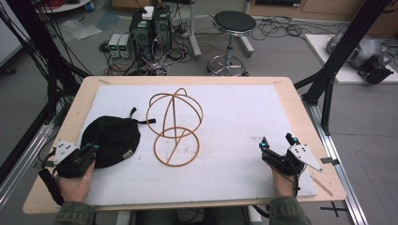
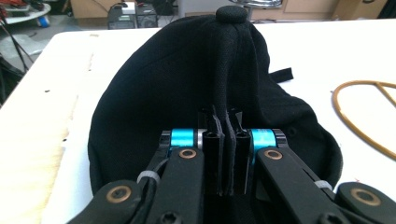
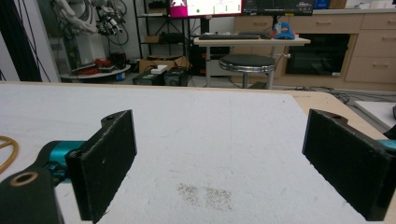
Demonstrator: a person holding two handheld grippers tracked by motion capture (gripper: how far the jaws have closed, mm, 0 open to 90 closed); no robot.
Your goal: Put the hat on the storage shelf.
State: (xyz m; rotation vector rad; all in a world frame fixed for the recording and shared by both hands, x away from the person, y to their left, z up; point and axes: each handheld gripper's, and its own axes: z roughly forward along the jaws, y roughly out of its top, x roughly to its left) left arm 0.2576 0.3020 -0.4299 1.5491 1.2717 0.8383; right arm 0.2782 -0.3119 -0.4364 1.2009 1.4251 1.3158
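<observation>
The left tongs (image 2: 223, 154), clenched on a fold of the black cloth cap (image 2: 187, 88), hide its near brim. The right tongs (image 3: 224, 163) stand released over bare white bench (image 3: 210, 130), far right of the wire hat stand (image 1: 173, 129).

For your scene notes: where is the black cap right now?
In the high view, the black cap lies left on the table, beside the wire stand, pinched by the left gripper.

I can read no text, brand or number anywhere. My cap (image 1: 111, 140) near the left edge of the table (image 1: 291, 101) carries a small pale tag on its rim, too small to make out. In the right gripper view the monitor (image 3: 205, 7) on the far desk shows coloured panels, but its writing is blurred beyond reading.
</observation>
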